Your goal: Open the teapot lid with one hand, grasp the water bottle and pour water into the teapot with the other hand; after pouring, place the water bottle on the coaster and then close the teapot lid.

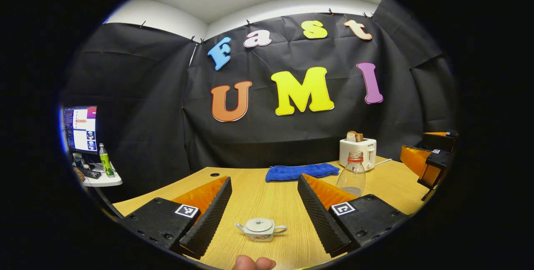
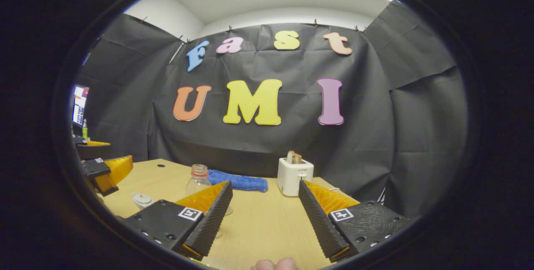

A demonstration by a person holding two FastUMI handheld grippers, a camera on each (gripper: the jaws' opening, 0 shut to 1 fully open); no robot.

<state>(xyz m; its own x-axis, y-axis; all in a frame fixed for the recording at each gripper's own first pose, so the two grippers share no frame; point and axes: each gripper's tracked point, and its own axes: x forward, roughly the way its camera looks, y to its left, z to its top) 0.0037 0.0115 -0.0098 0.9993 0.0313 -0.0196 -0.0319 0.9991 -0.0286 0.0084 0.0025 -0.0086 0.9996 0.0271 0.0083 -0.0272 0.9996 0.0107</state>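
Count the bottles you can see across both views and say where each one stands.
2. A clear water bottle stands on the wooden table near the toaster; a green bottle stands on the side desk beside the monitor.

Light wood-grain table (image 1: 267, 203), one round cable hole (image 1: 215, 174) near its far left edge. Resting directly on it: small white teapot (image 1: 259, 229), lid seated, at the near side; clear uncapped water bottle (image 1: 351, 175), upright; white toaster (image 1: 358, 153) with bread, apparently at the far edge; crumpled blue towel (image 1: 301, 171) beside it.
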